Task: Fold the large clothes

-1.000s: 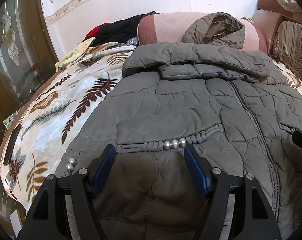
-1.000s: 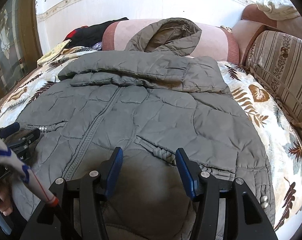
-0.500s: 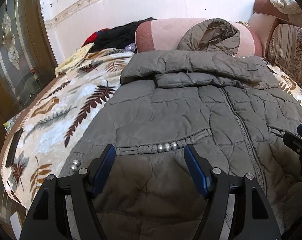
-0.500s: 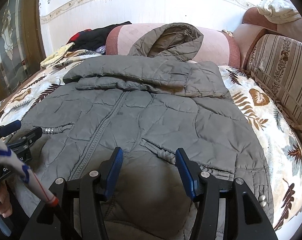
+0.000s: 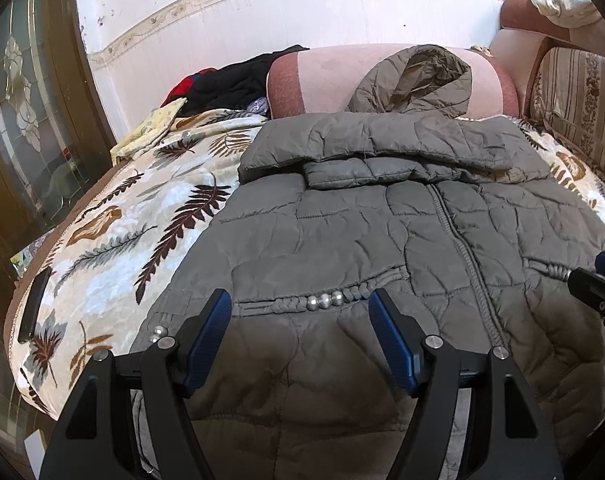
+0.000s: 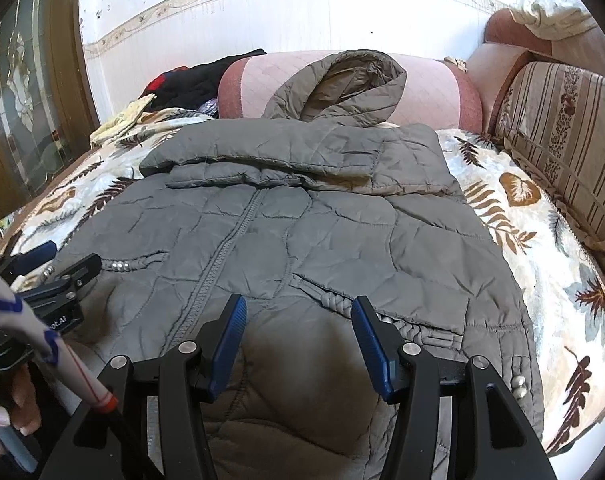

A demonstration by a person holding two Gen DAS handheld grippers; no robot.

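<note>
sleeves already lie folded across the chest of the coat [image 5: 342, 240], so the step in hand looks like the lengthwise fold: hem up toward the collar. the coat lies front up on the bed [image 5: 114, 248], zip closed, hood [image 5: 418, 80] propped against the bolster [image 5: 330, 68] far ahead of both sets of jaws.

the left gripper [image 5: 300, 320] hovers just above the lower left part of the coat, jaws wide and holding nothing; the braided pocket trim with its beads [image 5: 324, 301] sits between and just ahead of the tips. the right gripper [image 6: 298, 320] does the same over the lower right part, jaws wide and empty, the other pocket trim [image 6: 338, 300] between them. the hem runs below and behind both, partly hidden under the gripper bodies.

the next move likely calls for both jaws to drop back to the hem, pinch through the thick quilting at matching spots either side of the zip, and carry it forward together. padded fabric is bulky and springy, so a shallow bite may slip.

off to the left ahead lie dark clothes [image 5: 238, 80] and a yellow cloth [image 5: 154, 128]; a striped cushion [image 6: 562, 128] stands to the right. none of them blocks the fold.
</note>
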